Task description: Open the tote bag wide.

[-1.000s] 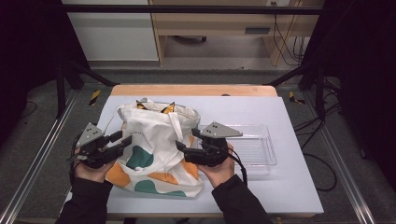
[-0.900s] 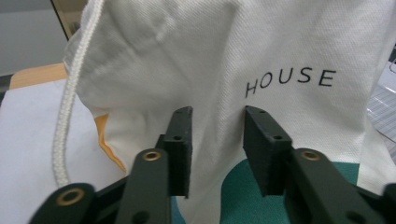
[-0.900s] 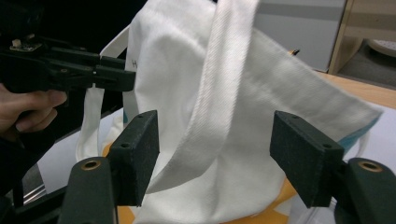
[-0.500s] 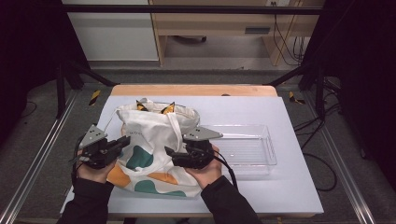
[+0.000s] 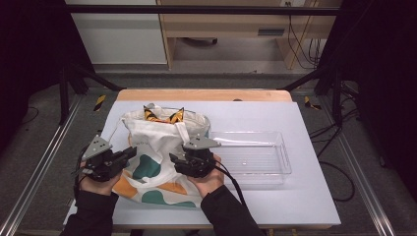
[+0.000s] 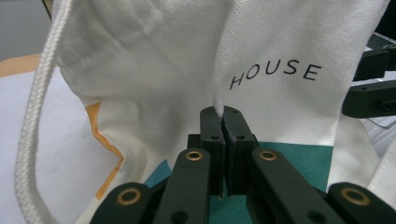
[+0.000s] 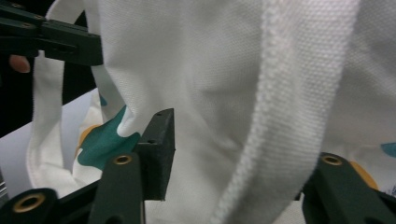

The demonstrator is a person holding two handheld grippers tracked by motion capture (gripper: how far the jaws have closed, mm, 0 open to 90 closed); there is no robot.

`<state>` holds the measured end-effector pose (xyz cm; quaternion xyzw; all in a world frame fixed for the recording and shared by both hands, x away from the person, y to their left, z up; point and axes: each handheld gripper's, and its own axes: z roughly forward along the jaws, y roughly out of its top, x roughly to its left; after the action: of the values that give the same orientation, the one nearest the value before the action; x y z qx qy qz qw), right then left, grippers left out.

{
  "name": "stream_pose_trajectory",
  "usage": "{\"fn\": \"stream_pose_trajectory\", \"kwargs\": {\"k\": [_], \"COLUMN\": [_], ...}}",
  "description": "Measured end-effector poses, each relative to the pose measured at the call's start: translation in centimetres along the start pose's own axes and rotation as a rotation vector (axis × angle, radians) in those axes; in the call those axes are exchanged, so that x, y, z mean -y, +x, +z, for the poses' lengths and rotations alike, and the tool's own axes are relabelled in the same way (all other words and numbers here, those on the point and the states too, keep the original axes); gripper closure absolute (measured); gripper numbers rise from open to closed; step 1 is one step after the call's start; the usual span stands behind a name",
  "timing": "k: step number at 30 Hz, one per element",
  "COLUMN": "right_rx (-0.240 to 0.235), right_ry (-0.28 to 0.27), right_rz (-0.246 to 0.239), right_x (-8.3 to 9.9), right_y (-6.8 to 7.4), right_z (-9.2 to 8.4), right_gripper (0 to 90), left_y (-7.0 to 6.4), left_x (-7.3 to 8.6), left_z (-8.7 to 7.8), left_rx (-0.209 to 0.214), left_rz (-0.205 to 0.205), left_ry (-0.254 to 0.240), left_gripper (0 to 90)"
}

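The white bag (image 5: 162, 150) lay on the table (image 5: 305, 196), the tray (image 5: 255, 157) at its three o'clock. The left gripper (image 6: 223, 116), at the bag's nine o'clock, pinched a fold of its cloth. The right gripper (image 5: 179, 161), at its four o'clock, had been closing with cloth between its half-open jaws.

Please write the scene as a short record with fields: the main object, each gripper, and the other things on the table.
main object: white drawstring bag with teal and orange patches, lying on the table
left gripper: shut on a fold of the bag's cloth
right gripper: jaws have just been closing, cloth and a white cord between them, pads not yet pressing
other things: clear plastic tray beside the bag; orange and black striped item at the bag's mouth
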<state>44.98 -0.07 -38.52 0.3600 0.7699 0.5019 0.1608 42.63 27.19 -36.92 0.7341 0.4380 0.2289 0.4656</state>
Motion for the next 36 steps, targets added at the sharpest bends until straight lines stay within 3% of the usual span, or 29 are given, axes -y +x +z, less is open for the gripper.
{"fn": "stream_pose_trajectory", "kwargs": {"k": [2, 7, 10, 19, 22, 24, 27, 30, 33, 36], "right_rx": [0.023, 0.066, 0.067, 0.021, 0.012, 0.002, -0.008, -0.011, -0.017, -0.027], "right_ry": [0.002, 0.012, 0.02, 0.011, 0.007, 0.011, 0.016, 0.021, 0.032, 0.028], "right_rz": [0.001, 0.011, 0.0, -0.031, -0.043, -0.043, -0.047, -0.054, -0.05, -0.042], "right_x": [0.1, 0.1, 0.2, 0.9, 1.3, 1.5, 1.7, 2.0, 2.6, 2.8], "right_y": [0.1, 0.1, 0.2, 0.5, 0.7, 0.7, 0.8, 1.1, 1.2, 1.1], "right_z": [0.2, 0.6, 0.6, -0.6, -0.8, -0.9, -1.0, -1.0, -0.9, -0.9], "right_gripper": [54.8, 77.1, 84.2, 87.1, 87.2, 87.1, 87.1, 86.9, 86.2, 83.2], "left_y": [-0.1, -0.1, -0.2, -0.4, -0.3, -0.3, -0.3, -0.3, -0.5, -0.6], "left_x": [0.0, 0.2, 0.3, 1.0, 1.0, 0.8, 0.5, 0.7, 1.1, 1.4], "left_z": [0.0, -0.2, -0.2, -0.4, -0.3, -0.3, -0.4, -0.2, 0.1, -0.1], "left_rx": [0.001, 0.004, 0.005, 0.009, 0.008, 0.01, 0.009, 0.039, 0.044, 0.041], "left_rz": [0.002, 0.0, 0.001, -0.001, -0.005, -0.001, -0.006, -0.014, -0.012, -0.012], "left_ry": [0.003, 0.003, 0.006, 0.016, 0.007, -0.012, -0.025, -0.005, 0.025, 0.027], "left_gripper": [88.0, 88.1, 88.1, 86.4, 77.5, 65.4, 60.6, 71.9, 85.6, 86.9]}}
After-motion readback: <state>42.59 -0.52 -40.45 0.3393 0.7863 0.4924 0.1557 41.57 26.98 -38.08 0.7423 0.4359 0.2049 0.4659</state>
